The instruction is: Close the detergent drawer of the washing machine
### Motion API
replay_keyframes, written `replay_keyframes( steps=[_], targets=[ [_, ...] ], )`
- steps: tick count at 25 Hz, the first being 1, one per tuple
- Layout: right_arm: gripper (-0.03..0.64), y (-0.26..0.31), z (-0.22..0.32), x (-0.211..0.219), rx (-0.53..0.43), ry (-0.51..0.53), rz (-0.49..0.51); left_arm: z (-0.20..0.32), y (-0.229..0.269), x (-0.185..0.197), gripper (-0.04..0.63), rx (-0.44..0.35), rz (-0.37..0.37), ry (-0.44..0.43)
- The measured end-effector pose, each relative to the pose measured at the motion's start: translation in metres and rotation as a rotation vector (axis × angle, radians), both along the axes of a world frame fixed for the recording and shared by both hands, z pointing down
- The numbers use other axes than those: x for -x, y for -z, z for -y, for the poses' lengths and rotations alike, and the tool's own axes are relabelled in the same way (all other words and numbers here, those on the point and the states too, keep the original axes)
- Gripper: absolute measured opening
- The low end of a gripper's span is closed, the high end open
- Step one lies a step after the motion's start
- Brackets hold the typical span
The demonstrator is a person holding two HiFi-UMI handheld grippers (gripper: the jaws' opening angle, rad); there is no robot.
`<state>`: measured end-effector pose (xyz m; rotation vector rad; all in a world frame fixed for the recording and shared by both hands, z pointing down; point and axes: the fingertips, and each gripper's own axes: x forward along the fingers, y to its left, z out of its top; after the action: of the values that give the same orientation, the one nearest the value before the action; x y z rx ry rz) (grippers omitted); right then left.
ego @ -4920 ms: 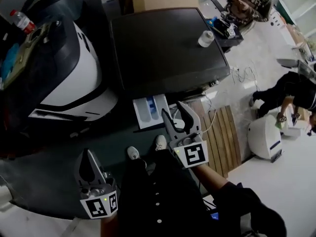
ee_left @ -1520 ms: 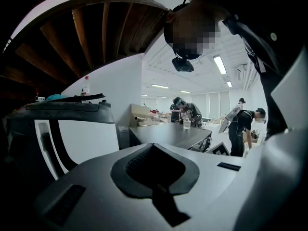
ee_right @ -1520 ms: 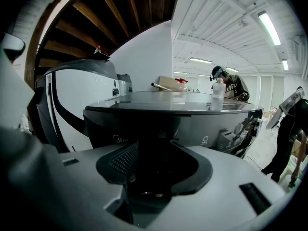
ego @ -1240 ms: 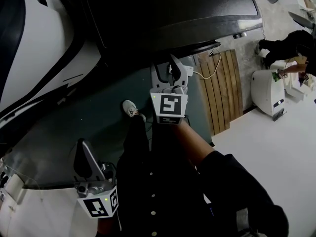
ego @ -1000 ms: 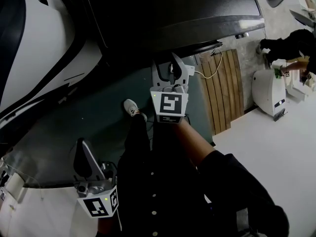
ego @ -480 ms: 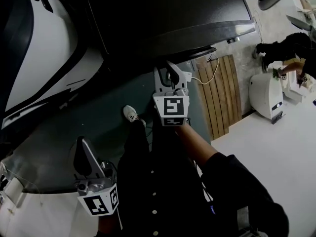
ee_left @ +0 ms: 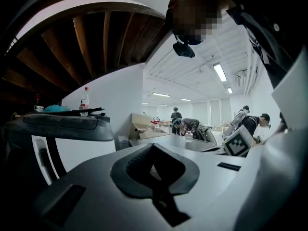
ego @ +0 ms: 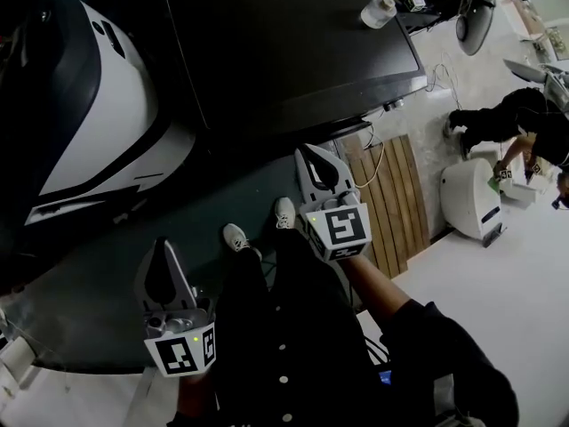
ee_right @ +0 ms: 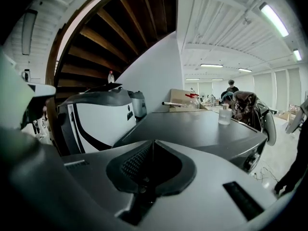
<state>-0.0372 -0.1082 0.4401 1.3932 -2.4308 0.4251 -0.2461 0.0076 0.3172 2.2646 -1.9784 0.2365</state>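
The washing machine fills the top of the head view with its dark flat lid. No drawer sticks out from its front edge, and the front face is hidden under the lid. My right gripper hangs just in front of that edge, apart from it. Its jaws are closing and meet at the tips with nothing between them. In the right gripper view the shut right gripper points over the washing machine. My left gripper is lower left, shut and empty, also shut in its own view.
A small clear bottle stands on the lid's far right. A white and black machine stands to the left. A wooden slatted board and a white appliance lie right. A person bends over there. My shoes stand on the dark floor.
The white drawer that stuck out earlier no longer shows. My right gripper has come up and back from the machine's front and gone from open to shut. The left gripper rose a little.
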Motion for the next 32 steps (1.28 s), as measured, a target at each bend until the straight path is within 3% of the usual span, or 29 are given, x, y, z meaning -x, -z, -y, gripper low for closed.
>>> replay_keyframes(
  steps=[5, 9, 19, 32],
  targets=[
    [0.037, 0.065, -0.004, -0.002, -0.091, 0.066, 0.039, 0.005, 0.011, 0.005, 0.012, -0.012, -0.001, 0.018],
    [0.037, 0.118, -0.009, -0.004, -0.201, 0.073, 0.086, 0.007, 0.028, 0.002, 0.012, -0.052, 0.006, 0.003],
    [0.037, 0.200, -0.025, -0.022, -0.359, 0.078, 0.135, 0.017, 0.062, 0.002, 0.012, -0.121, -0.005, -0.021],
    [0.037, 0.229, -0.037, -0.051, -0.411, 0.000, 0.126, 0.019, 0.090, 0.020, 0.012, -0.192, -0.005, 0.009]
  ],
)
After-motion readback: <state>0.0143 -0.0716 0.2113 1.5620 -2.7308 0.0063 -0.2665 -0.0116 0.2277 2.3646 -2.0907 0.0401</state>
